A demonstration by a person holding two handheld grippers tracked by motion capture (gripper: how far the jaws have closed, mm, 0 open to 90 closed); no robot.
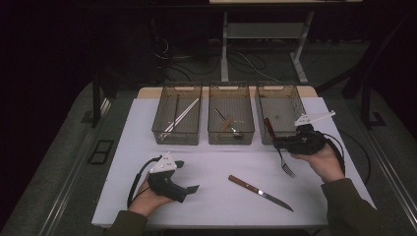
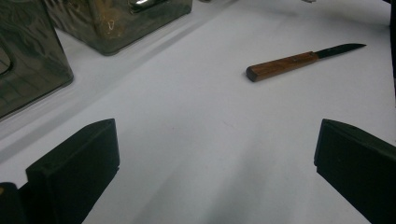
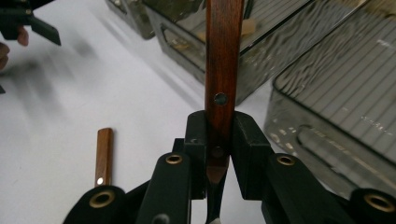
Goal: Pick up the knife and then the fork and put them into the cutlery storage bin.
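- Nearest the camera in the high view, the left gripper (image 1: 189, 176) sits low on the white table (image 1: 216, 162) at the near left, held in the person's left hand (image 1: 147, 196); its own view shows both black jaws spread wide with nothing but bare tabletop between them.
- Moving right, a knife (image 1: 259, 192) lies flat on the table, near the front edge: brown wooden handle pointing left and away, dark slim blade pointing right and toward the person. From the left gripper view it lies (image 2: 299, 60) well apart from the jaws.
- On to the fork (image 1: 280, 147), the thing in hand: a reddish-brown wooden handle with a metal rivet, a thin metal neck, and silver tines hanging down toward the table. It stands tilted, handle up and leaning left.
- The right gripper (image 1: 276, 143) has it, jaws clamped tight on the lower handle (image 3: 220, 93) just above the neck, in front of the right-hand bin (image 1: 280, 109).
- Across the far side stand three smoky see-through bins: the left bin (image 1: 177, 118) holding long pale utensils, the middle bin (image 1: 231, 118) with a small wood-handled piece.
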